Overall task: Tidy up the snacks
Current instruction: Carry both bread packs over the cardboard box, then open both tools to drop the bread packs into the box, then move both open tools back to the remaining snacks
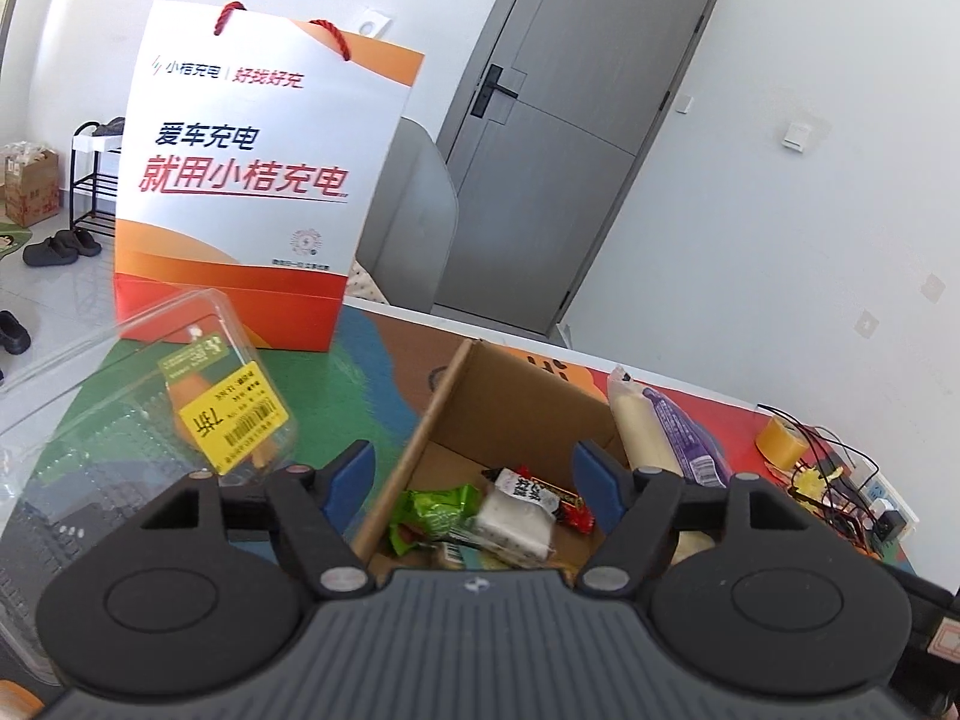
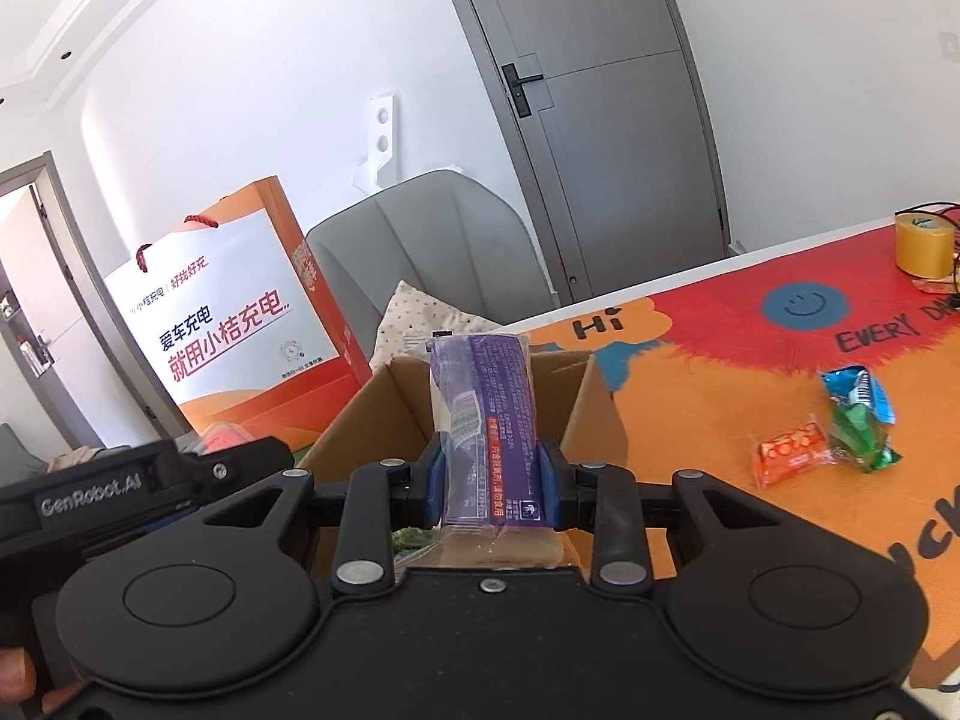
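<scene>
The left tool (image 1: pixel 474 480) stands with its blue pads well apart and nothing between them; it hangs over the near left wall of the open cardboard box (image 1: pixel 510 408). Inside the box, seen through the gap, lie a green wrapper (image 1: pixel 432 519), a pale wrapped block (image 1: pixel 516 525) and a red and black bar (image 1: pixel 540 492). At ten o'clock from this tool a clear plastic clamshell (image 1: pixel 150 414) with a yellow price sticker (image 1: pixel 237 429) sits on the bench (image 1: pixel 360 372), with the tall white and orange paper bag (image 1: pixel 252 180) standing behind it at eleven o'clock.

The right tool (image 2: pixel 489 480) is clamped on a long purple-wrapped snack (image 2: pixel 483 420), one pad pressing each side of its lower half. The snack stands nearly upright, its top at twelve o'clock in front of the box's far wall. In the left wrist view the same snack shows at two o'clock, leaning over the box's right edge. Whether it touches the box cannot be told.

On the bench at three o'clock from the right tool lie an orange packet (image 2: pixel 789 450) and, just beside it, a blue and green packet (image 2: pixel 861 414), both outside the box. A roll of yellow tape (image 2: pixel 924 243) sits at the far edge at two o'clock. The left tool's black body juts in at nine o'clock of the right wrist view.
</scene>
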The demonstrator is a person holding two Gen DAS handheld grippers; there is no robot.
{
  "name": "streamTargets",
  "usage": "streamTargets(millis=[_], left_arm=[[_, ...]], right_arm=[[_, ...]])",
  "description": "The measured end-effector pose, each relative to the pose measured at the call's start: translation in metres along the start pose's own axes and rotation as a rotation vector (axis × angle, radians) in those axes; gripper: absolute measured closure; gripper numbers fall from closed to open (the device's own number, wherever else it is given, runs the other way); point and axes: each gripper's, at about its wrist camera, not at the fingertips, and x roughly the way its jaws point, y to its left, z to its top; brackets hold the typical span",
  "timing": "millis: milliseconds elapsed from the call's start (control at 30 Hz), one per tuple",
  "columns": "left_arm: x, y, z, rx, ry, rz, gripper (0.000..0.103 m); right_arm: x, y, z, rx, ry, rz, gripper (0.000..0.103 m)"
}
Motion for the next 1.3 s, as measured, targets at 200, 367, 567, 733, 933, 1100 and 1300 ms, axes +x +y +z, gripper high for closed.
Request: streamTargets(millis=[200,367,567,733,933,1100,1300], left_arm=[[0.000,0.000,-0.002,0.003,0.008,0.001,0.026],[0.000,-0.007,-0.005,0.009,0.017,-0.017,0.022],[0.004,-0.021,-0.015,0.031,0.041,-0.040,0.019],[0.006,-0.035,-0.021,0.051,0.059,-0.048,0.018],[0.007,-0.051,-0.028,0.075,0.072,-0.052,0.013],[0.007,-0.067,-0.036,0.100,0.087,-0.072,0.012],[0.005,-0.084,-0.044,0.128,0.096,-0.094,0.011]], right_arm=[[0.001,0.003,-0.002,0.004,0.019,0.013,0.058],[-0.013,-0.008,-0.003,0.024,0.006,-0.013,0.054],[-0.030,-0.025,-0.009,0.031,-0.004,-0.058,0.045],[-0.043,-0.044,-0.012,0.060,-0.014,-0.086,0.040],[-0.057,-0.062,-0.016,0.076,-0.020,-0.108,0.032],[-0.069,-0.075,-0.018,0.084,-0.023,-0.129,0.026],[-0.084,-0.092,-0.023,0.093,-0.028,-0.163,0.020]])
